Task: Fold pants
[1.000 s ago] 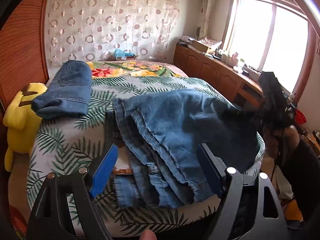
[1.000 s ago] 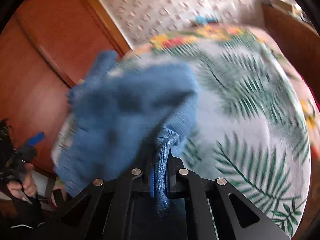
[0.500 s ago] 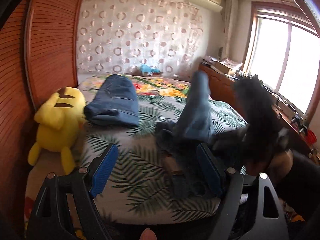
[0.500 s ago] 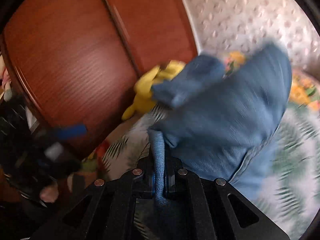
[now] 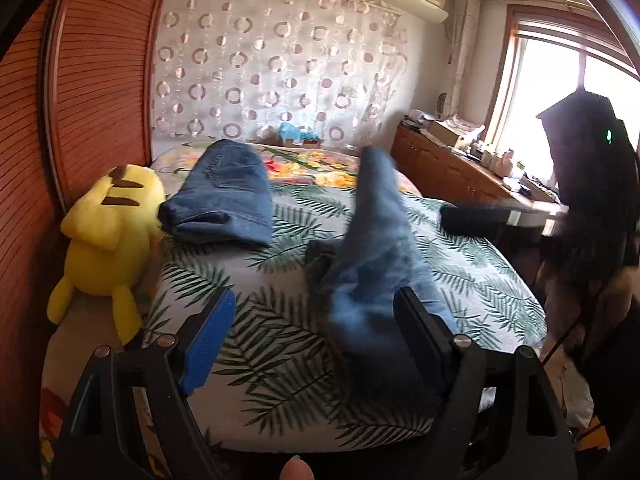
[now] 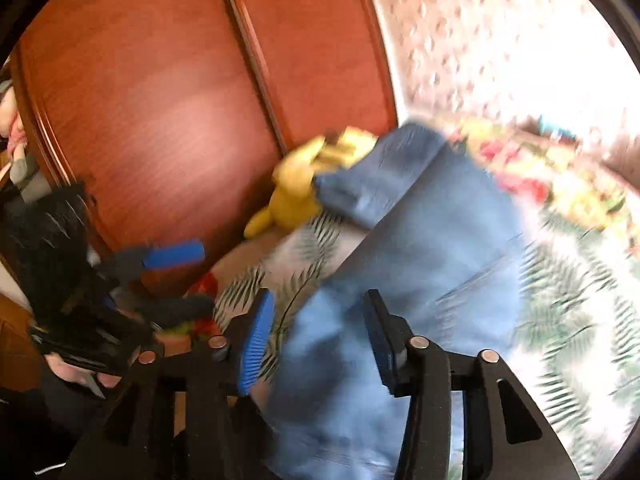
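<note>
Blue jeans [image 5: 372, 248] bunched and blurred above the palm-print bedspread [image 5: 260, 344], one part sticking up. Between the opening jaws of the right gripper [image 6: 316, 332], denim loose, pads clear of it. Left gripper [image 5: 308, 320] spread wide, nothing gripped. Beyond: folded jeans [image 5: 224, 196] touching a yellow plush toy [image 5: 108, 240].

Bed [image 5: 280, 360] front-left w/ leaf print is bare, free to pass. Loose jeans [image 5: 376, 264] heaped mid-bed, blocking centre. Folded jeans [image 5: 224, 200] + yellow plush [image 5: 108, 240] crowd far-left edge, tight vs wardrobe [image 5: 80, 120]. Right side near cabinet [image 5: 452, 168] open
</note>
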Demonstrator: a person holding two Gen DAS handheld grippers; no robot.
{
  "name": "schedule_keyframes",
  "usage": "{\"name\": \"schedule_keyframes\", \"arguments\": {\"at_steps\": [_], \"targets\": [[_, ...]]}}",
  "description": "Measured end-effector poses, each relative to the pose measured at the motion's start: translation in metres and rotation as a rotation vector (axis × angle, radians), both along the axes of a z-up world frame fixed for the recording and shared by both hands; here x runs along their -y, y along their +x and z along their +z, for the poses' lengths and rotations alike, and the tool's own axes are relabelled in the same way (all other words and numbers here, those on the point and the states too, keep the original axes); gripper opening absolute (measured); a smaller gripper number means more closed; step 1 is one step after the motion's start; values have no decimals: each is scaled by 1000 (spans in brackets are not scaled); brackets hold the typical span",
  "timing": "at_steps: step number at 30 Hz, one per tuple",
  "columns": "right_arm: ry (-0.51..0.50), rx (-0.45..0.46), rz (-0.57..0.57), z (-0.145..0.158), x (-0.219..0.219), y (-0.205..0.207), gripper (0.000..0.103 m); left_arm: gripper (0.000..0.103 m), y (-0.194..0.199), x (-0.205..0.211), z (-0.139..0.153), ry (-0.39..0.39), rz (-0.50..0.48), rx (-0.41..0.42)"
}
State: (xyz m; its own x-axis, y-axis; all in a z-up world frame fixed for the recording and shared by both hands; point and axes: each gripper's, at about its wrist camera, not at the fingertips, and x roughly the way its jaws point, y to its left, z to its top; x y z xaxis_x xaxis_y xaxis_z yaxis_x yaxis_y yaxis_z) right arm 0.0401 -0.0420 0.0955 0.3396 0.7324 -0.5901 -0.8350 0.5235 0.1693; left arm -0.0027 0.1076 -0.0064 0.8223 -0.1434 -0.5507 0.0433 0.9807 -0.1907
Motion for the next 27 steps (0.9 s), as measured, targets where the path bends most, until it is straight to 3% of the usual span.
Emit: {"name": "schedule_keyframes", "arguments": {"at_steps": [5,8,17,19,21,27], "targets": [[-40,83,-156,3,42,26,51,82,15,24,-6,21,-46,-22],[-76,40,-194,-14,48,51,51,82,27,31,-24,35,-51,-69],[-129,-98,-209,-42,-25,147,51,82,38,22,-82,41,-18,-223],[-191,-113,-214,-61,-45,168,53,82,37,21,-90,31,-13,-240],[-246,-98,-235,-70,-54,169,54,82,34,20,-95,9,-9,-240],[-182,-136,-260,-56,-32,163,56,82,28,17,-96,-36,-12,-223]]}}
